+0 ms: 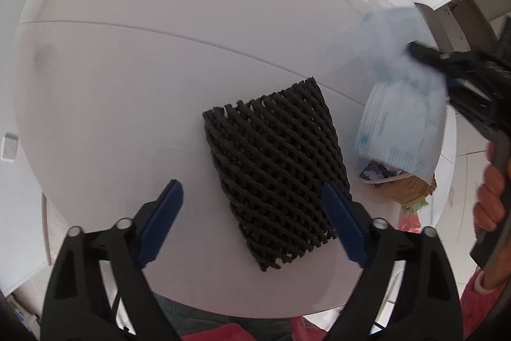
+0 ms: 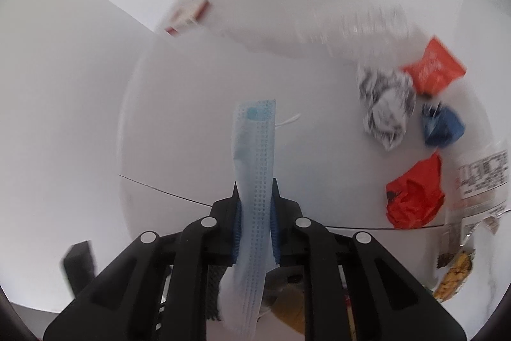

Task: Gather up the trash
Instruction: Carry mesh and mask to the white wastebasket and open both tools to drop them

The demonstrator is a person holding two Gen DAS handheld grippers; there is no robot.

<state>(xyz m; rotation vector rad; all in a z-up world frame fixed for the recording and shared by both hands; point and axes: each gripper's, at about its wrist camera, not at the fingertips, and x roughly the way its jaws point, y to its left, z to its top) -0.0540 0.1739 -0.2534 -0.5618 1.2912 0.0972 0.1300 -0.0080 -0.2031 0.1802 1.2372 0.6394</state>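
on the white table (image 1: 127, 85), right hand-held gripper (image 2: 255, 206) pinches a face mask (image 2: 255, 149).

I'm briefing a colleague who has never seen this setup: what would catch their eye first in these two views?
Probably the black foam net sleeve lying on the white round table, between the open left tongs. Next, the blue face mask pinched in the shut right tongs. Then the bright litter at the right of the right wrist view: red wrappers, a crumpled printed paper ball and a blue wad.

Matt black foam netting (image 1: 274, 171) (open mesh) on smooth white tabletop (image 1: 127, 85)
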